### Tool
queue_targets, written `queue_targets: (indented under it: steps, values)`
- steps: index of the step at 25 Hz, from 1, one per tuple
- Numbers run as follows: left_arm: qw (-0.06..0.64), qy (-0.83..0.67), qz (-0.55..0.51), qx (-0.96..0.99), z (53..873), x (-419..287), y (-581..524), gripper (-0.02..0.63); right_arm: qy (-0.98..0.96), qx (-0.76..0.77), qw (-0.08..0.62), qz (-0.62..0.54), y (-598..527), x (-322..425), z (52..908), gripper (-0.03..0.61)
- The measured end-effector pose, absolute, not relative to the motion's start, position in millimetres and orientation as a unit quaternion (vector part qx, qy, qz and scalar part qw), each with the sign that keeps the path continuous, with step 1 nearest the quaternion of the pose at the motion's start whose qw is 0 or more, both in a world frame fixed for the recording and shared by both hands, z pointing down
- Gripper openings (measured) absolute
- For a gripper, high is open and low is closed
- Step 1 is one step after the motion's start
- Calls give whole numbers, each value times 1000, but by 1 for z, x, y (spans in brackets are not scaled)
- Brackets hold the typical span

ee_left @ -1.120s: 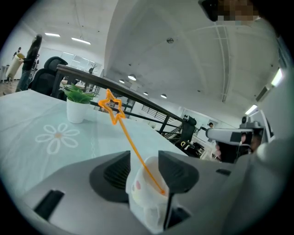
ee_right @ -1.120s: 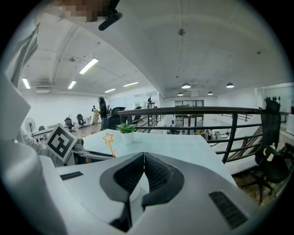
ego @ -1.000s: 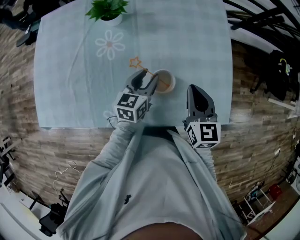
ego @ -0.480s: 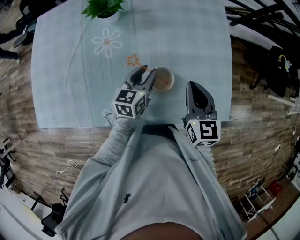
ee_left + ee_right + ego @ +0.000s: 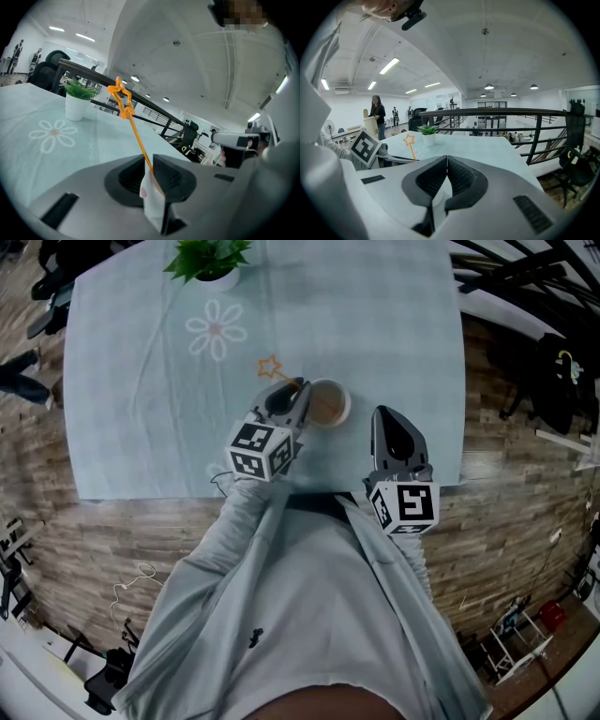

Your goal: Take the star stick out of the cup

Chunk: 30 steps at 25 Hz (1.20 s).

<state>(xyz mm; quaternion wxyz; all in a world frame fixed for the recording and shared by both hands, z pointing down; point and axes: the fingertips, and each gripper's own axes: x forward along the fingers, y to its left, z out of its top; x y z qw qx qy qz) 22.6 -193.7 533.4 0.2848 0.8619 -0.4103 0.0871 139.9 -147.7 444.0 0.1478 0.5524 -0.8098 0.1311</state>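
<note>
Left gripper [image 5: 298,390] jaws have just closed onto the thin orange star stick [image 5: 133,129], which stands in the small white cup [image 5: 343,407]. Right gripper [image 5: 446,161] jaws are together, holding nothing.

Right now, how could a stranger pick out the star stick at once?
On the pale-clothed table, toward the person's side, stands a white cup. The star stick leans out of it; unlike anything nearby, it is a thin orange rod ending in a star.

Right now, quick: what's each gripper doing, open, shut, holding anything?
Left gripper: jaws have just been closing and now grip the star stick.
Right gripper: shut, nothing between its jaws.
</note>
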Motion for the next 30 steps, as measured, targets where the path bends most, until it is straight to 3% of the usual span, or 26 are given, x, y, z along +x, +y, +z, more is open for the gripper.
queue_targets:
  steps: [12, 30]
  values:
    - [304, -403, 58, 861, 526, 22, -195, 38, -809, 554, 149, 126, -152, 137, 440, 15]
    - [275, -402, 39, 872, 495, 13, -196, 28, -812, 559, 134, 103, -153, 132, 421, 15]
